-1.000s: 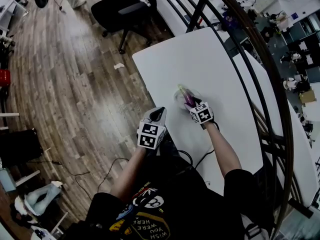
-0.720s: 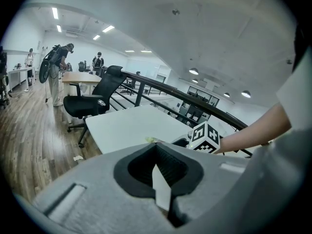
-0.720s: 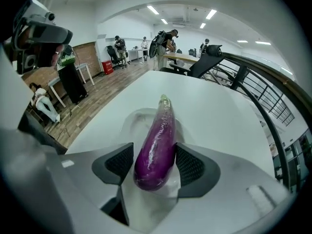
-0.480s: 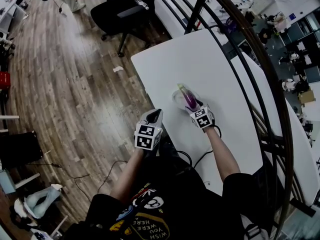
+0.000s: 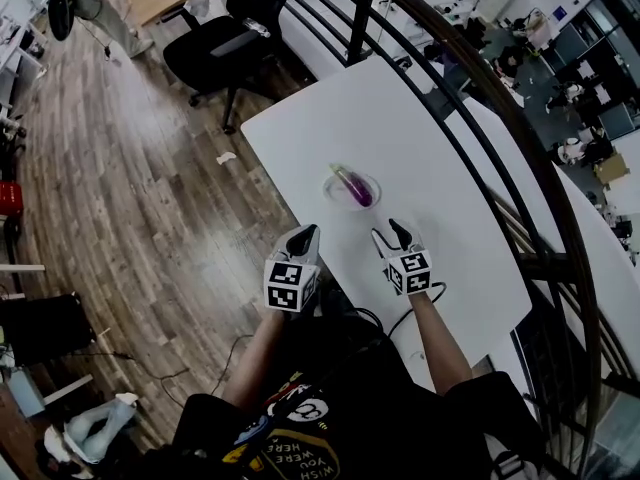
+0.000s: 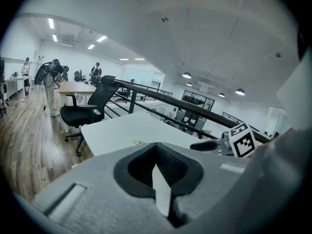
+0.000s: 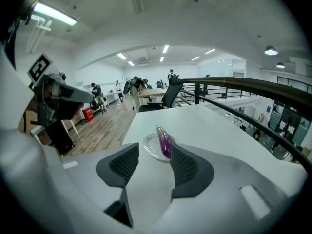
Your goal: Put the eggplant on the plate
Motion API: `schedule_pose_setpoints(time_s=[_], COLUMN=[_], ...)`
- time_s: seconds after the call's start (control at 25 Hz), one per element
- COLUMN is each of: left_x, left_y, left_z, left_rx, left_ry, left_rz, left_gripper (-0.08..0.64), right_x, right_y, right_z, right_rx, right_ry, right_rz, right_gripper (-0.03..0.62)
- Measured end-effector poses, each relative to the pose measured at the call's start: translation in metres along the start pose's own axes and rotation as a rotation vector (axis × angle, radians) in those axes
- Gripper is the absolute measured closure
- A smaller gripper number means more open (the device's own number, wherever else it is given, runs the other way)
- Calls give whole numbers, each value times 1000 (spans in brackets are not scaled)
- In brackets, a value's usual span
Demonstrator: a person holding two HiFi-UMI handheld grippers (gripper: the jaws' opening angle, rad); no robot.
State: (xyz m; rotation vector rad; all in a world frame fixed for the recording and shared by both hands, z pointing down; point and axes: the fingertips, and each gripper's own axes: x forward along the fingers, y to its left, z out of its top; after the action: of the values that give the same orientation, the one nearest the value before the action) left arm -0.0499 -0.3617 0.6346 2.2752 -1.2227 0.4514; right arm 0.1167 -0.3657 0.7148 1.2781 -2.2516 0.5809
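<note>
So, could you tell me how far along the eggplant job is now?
Done: the eggplant lies on the plate. In hand: nothing; the right gripper sits short of the plate, jaws closing, nothing between, and the left gripper is shut, empty. Left: nothing visible.

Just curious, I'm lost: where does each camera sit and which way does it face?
Head view: on the person's head, steeply down at the table; forearms, left gripper and right gripper show.
Left gripper view: on that gripper, across the table; its shut jaws show.
Right gripper view: on that gripper, toward the eggplant on the plate; its empty, closing jaws show.
Shared: head and right gripper views both show the eggplant.
</note>
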Motion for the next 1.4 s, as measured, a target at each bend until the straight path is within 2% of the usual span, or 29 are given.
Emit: schedule_pose_setpoints(time_s=[0.16, 0.32, 0.48, 0.64, 0.84, 1.2, 1.4], left_x=[-14, -30, -46, -62, -88, -113, -119], left_y=[-35, -69, -100, -120, -138, -132, -131], left_z=[-2, -8, 1, 6, 11, 9, 6], left_rx=[39, 77, 153, 168, 218, 221, 213], left_ry=[-25, -41, -97, -130, -158, -198, -187], left_rz=[-3, -20, -71, -139, -173, -160, -157], left_gripper=[555, 555, 555, 555, 555, 555, 555], right_x=[-54, -100, -139, -162, -182, -188, -190], right_y=[17, 33, 55, 79, 110, 130, 137], right_z=[9, 12, 19, 25, 36, 38, 40], right_rx=[61, 136, 216, 229, 239, 209, 252], right_ry=[-113, -198, -282, -317, -365, -375, -374], right_rz=[-8, -23, -20, -50, -53, -65, -34], right_gripper=[508, 589, 591, 591, 591, 591, 591])
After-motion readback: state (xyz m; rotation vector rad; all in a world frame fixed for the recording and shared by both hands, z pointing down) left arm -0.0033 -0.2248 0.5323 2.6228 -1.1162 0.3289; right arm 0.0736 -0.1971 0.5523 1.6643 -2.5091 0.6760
